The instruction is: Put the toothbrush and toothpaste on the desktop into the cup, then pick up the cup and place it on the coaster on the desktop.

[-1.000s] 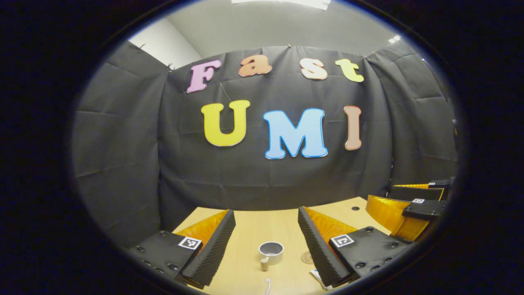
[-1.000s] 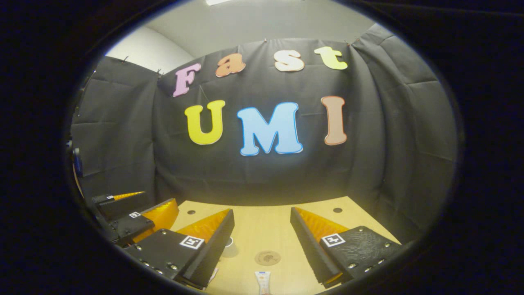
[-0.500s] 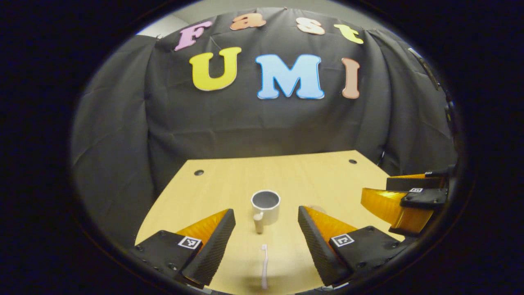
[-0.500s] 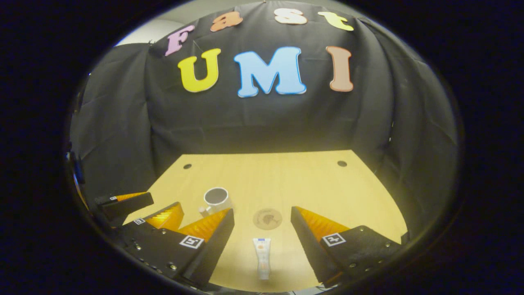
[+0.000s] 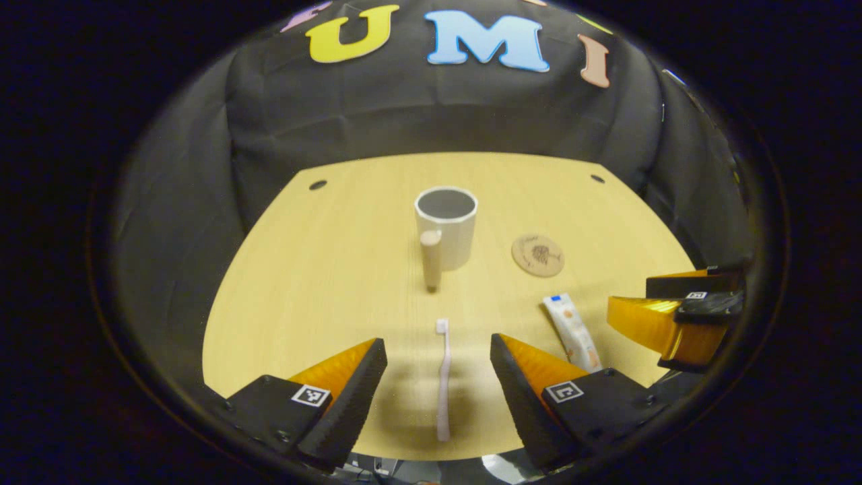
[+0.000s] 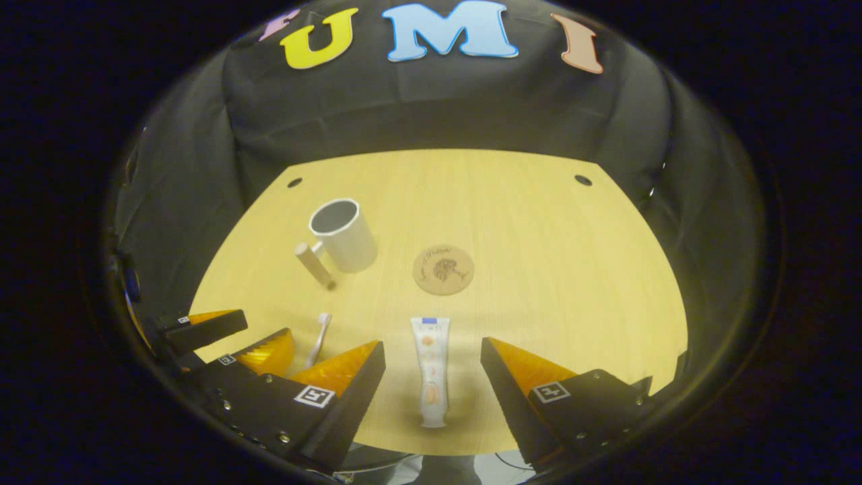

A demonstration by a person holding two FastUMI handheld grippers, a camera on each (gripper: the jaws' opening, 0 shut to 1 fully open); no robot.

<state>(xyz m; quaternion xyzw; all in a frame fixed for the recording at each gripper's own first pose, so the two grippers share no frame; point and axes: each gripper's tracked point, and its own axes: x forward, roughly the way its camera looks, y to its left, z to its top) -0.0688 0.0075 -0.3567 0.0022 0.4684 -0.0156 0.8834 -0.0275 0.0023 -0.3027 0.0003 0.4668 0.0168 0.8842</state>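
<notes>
On the pale wood-grain desktop (image 5: 323, 269) lie one toothbrush (image 5: 443, 377), one toothpaste tube (image 6: 429, 370), one cylindrical handled cup (image 5: 446, 225) standing upright, and one round flat coaster (image 6: 443, 269) just right of the cup, none of them touching. The left gripper (image 5: 438, 377) hangs above the near edge with its ribbed wedge fingers spread wide on either side of the slim toothbrush, holding nothing; the right gripper (image 6: 431, 377) is likewise spread apart, straddling the toothpaste without contact. Bare wood stretches to the curved far edge, with two small round holes near the back corners.
</notes>
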